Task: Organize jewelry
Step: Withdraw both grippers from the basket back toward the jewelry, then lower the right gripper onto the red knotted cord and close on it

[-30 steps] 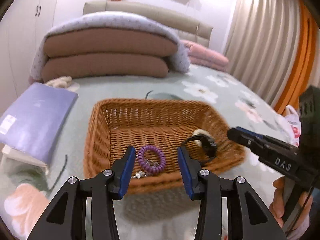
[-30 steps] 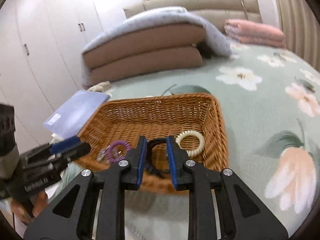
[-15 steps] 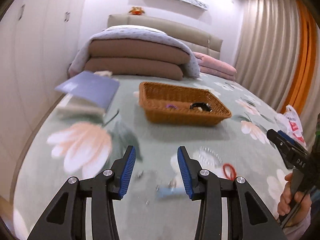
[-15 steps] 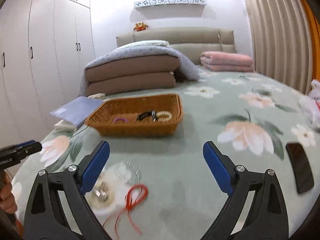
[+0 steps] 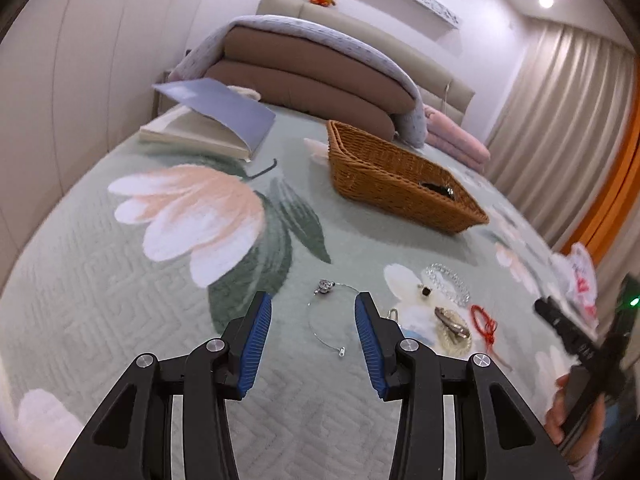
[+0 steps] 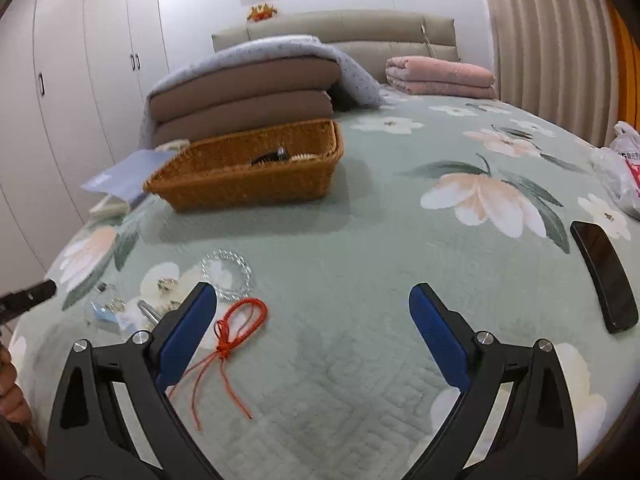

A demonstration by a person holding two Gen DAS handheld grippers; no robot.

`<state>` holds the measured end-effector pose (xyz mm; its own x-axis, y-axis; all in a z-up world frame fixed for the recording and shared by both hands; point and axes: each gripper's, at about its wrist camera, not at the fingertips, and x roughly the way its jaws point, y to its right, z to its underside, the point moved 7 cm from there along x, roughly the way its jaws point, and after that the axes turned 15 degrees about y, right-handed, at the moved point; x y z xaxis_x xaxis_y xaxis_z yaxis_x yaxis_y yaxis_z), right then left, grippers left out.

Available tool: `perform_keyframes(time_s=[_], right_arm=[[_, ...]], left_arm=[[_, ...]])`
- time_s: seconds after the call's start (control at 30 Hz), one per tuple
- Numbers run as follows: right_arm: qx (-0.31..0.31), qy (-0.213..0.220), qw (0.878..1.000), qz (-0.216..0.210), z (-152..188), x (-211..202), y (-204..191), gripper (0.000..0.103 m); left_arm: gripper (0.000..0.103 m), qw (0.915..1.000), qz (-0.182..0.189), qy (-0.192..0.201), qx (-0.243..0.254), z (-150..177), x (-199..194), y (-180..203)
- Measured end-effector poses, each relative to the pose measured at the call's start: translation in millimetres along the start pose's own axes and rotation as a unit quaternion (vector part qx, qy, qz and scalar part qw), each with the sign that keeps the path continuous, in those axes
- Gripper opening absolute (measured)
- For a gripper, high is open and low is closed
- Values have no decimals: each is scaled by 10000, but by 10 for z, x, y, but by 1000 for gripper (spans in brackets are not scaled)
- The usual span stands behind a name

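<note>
Both tools have pulled back from the wicker basket [image 6: 256, 172] to the near edge of the bed [image 6: 380, 248]. The left tool [image 5: 313, 318] hangs released over a wire necklace [image 5: 326, 322]; the right tool [image 6: 312, 320] gapes wide, empty, beside one red cord [image 6: 236, 328] and one clear bead bracelet [image 6: 227, 274]. Next, I'd guess: lower, pinch the necklace.

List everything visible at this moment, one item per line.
Woven wicker basket: 1, brown, mid-bed, holding a black watch
Thin silver wire necklace: 1, silver, between left gripper's fingers
Clear beaded bracelet: 1, transparent, on bedspread
Red knotted cord: 1, red, beside right gripper's left finger
Black smartphone: 1, black, bed's right edge
Blue-covered book: 1, blue, left of basket
Left gripper: black, blue pads, open
Right gripper: black, blue pads, open
</note>
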<state>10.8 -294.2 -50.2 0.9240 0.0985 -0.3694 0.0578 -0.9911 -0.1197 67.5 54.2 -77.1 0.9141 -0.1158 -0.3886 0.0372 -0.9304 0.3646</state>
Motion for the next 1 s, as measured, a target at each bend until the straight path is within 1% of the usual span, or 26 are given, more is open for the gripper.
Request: perform_keyframes(time_s=[0.07, 0.17, 0.23, 0.37, 0.47, 0.53, 0.6, 0.67, 0.77, 0.83, 0.87, 0.9, 0.93, 0.97, 1.0], right_arm=[[14, -104, 9999, -61, 16, 79, -24, 98], [-5, -210, 9996, -185, 37, 136, -90, 98], [-116, -187, 9996, -153, 40, 135, -125, 98], [-391, -85, 9992, -12, 24, 100, -213, 98], [-527, -98, 9986, 43, 38, 120, -241, 98], [-582, -79, 9983, 69, 42, 123, -250, 97], [-638, -109, 9979, -16, 42, 125, -273, 97], [-649, -140, 9977, -116, 42, 121, -286, 97], [-634, -270, 9974, -222, 80, 150, -295, 97], [-587, -387, 9971, -298, 105, 193, -306, 97], [-550, -462, 9969, -328, 118, 227, -316, 96], [-533, -517, 9966, -354, 126, 248, -330, 94], [-511, -586, 9961, -410, 136, 272, -351, 87], [-479, -691, 9953, -484, 153, 302, -379, 76], [-447, -818, 9941, -558, 178, 336, -409, 70]], left_arm=[[45, 10000, 87, -12, 24, 15, 7, 30], [45, 9988, 274, -174, 368, 106, 52, 218], [45, 9972, 330, -269, 614, 176, 89, 344], [45, 9946, 342, -420, 882, 275, 152, 449], [45, 9933, 412, -403, 1006, 276, 135, 509], [45, 9911, 441, -398, 1193, 281, 136, 578], [45, 9879, 428, -427, 1428, 275, 174, 643], [45, 9846, 503, -469, 1608, 259, 220, 718], [45, 9792, 641, -633, 1816, 314, 304, 836], [45, 9749, 760, -843, 1918, 417, 353, 905], [45, 9715, 815, -963, 2006, 482, 357, 940], [45, 9692, 855, -987, 2090, 507, 345, 968], [45, 9670, 957, -1038, 2121, 533, 318, 1001], [45, 9657, 1091, -1106, 2081, 552, 295, 1028], [45, 9627, 1358, -1230, 1993, 588, 245, 1071]])
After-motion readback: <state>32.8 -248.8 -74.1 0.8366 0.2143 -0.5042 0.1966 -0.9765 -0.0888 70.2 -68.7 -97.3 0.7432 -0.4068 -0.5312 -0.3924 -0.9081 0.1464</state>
